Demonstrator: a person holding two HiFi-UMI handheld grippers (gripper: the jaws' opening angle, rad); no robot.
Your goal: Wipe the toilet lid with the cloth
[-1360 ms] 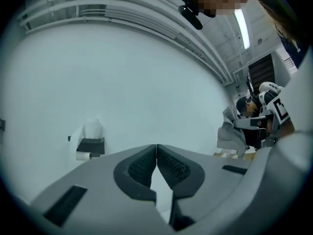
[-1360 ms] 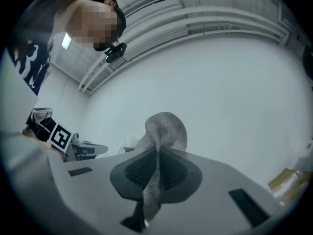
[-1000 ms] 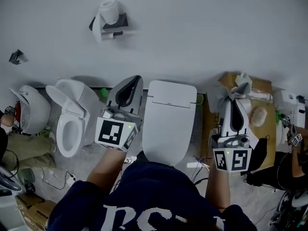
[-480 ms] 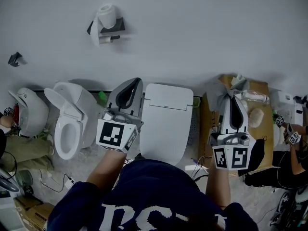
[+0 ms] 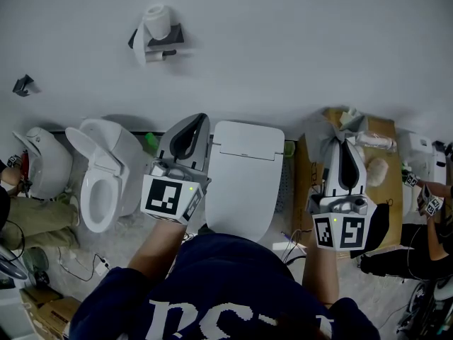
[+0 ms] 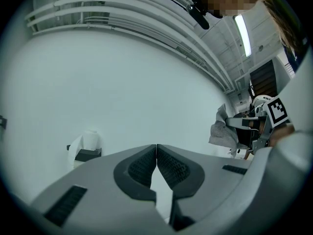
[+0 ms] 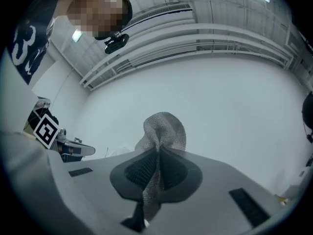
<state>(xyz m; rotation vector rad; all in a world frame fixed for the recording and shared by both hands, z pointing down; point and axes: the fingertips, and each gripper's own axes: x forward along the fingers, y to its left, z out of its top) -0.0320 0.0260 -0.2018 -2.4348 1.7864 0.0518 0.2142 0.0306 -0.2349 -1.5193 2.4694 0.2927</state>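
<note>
Pale wall [image 5: 283, 48] above a closed toilet lid [image 5: 244, 179].
The right gripper [image 5: 347, 144] has its fingers [image 7: 183, 174] clamped on the grey cloth [image 7: 164, 129], right of the lid. The left gripper [image 5: 200, 117] has its fingers [image 6: 139, 169] meeting on nothing, just left of the lid.

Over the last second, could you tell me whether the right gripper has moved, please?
No: the right gripper, with the cloth, stays right of the lid.
</note>
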